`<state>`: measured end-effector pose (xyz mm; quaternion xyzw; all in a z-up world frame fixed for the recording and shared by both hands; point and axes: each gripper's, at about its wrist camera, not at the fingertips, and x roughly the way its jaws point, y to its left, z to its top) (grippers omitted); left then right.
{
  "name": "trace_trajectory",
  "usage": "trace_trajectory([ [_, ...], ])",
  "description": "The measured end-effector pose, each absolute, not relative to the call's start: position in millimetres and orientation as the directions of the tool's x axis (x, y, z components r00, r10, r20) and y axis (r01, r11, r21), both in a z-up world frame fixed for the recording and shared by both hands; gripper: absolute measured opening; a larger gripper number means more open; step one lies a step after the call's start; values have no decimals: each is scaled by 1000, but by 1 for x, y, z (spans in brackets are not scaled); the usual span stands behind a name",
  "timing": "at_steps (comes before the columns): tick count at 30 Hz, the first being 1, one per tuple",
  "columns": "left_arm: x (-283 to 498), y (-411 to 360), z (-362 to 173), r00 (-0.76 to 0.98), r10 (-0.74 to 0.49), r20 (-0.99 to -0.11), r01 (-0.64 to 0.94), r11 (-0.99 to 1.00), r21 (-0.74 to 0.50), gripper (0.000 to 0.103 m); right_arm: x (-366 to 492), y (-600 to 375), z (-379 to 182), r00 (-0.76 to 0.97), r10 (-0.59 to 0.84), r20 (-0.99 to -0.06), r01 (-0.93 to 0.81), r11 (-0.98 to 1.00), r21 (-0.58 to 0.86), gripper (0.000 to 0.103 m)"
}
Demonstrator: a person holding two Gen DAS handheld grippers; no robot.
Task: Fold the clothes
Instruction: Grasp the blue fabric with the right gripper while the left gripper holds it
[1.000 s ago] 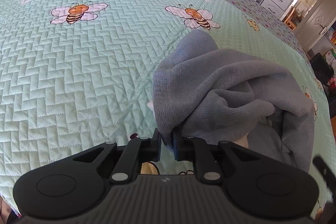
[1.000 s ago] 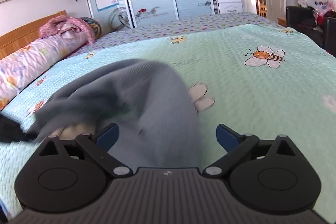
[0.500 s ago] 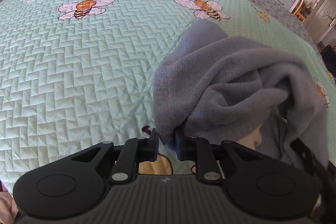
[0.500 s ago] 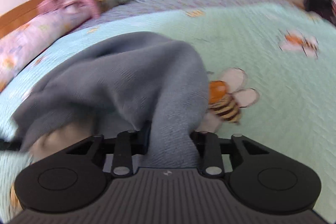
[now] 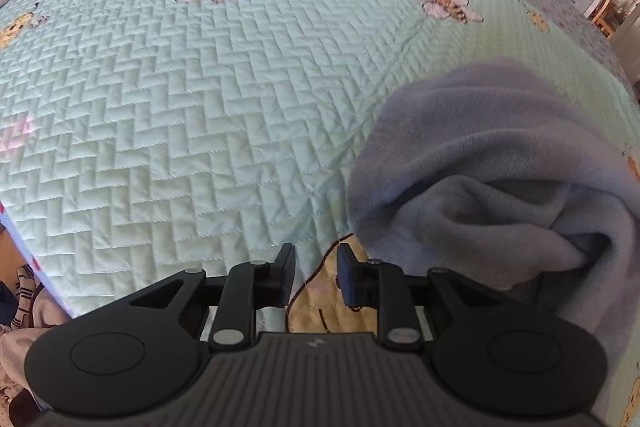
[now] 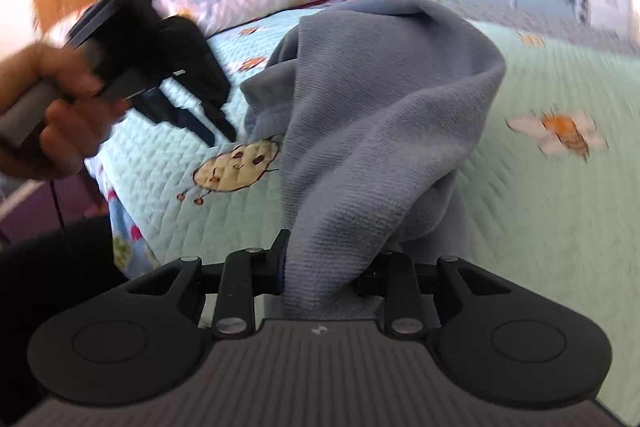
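Currently my right gripper point(image 6: 320, 267) is clamped on the grey garment point(image 6: 372, 115); cloth fills the gap between its jaws and rises in a bunched hump toward 12 o'clock, its far folds draped down onto the quilt point(image 6: 540, 227). My left gripper point(image 5: 316, 267) holds nothing: jaws parted a little, only quilt between them. From the left jaws the garment point(image 5: 492, 179) lies at about 2 o'clock, near but apart. No clear long axis; it is a crumpled heap, not flat. Judgement: right arm has the cloth, so the left must travel toward 2 o'clock to find an edge. From the right view the left gripper point(image 6: 192, 119) sits at 10 o'clock.
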<state>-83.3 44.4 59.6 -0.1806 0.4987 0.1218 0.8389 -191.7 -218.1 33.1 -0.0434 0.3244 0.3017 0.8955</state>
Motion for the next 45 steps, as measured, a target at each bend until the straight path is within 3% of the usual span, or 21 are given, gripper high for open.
trace_trajectory([
  [4, -97, 32, 93, 580, -42, -814, -279, 928, -247, 31, -196, -226, 35, 600, 516, -611, -534, 828, 174, 31],
  [8, -98, -2, 116, 619, -214, -756, -78, 941, -330, 52, -204, -213, 42, 576, 535, -618, -580, 800, 152, 31],
  [9, -94, -9, 113, 587, -249, -770, -61, 935, -349, 53, -205, -212, 44, 568, 542, -619, -593, 791, 149, 31],
  [16, -84, -28, 80, 438, -350, -828, -87, 900, -427, 53, -212, -228, 46, 559, 562, -610, -585, 788, 190, 31],
  [20, -85, -7, 83, 473, -405, -783, -140, 843, -520, 53, -212, -241, 46, 560, 578, -594, -567, 790, 234, 30],
  [26, -83, 10, 94, 510, -367, -778, -174, 842, -511, 53, -212, -246, 45, 568, 591, -572, -554, 789, 265, 30],
  [34, -75, 6, 77, 472, -577, -667, -141, 697, -703, 57, -206, -275, 49, 591, 584, -557, -484, 809, 335, 30],
  [41, -61, -23, 71, 469, -621, -628, -152, 643, -751, 62, -204, -274, 46, 590, 566, -576, -478, 820, 315, 30],
  [45, -45, -44, 69, 465, -581, -668, -150, 692, -706, 66, -208, -271, 45, 594, 557, -580, -486, 823, 294, 31],
])
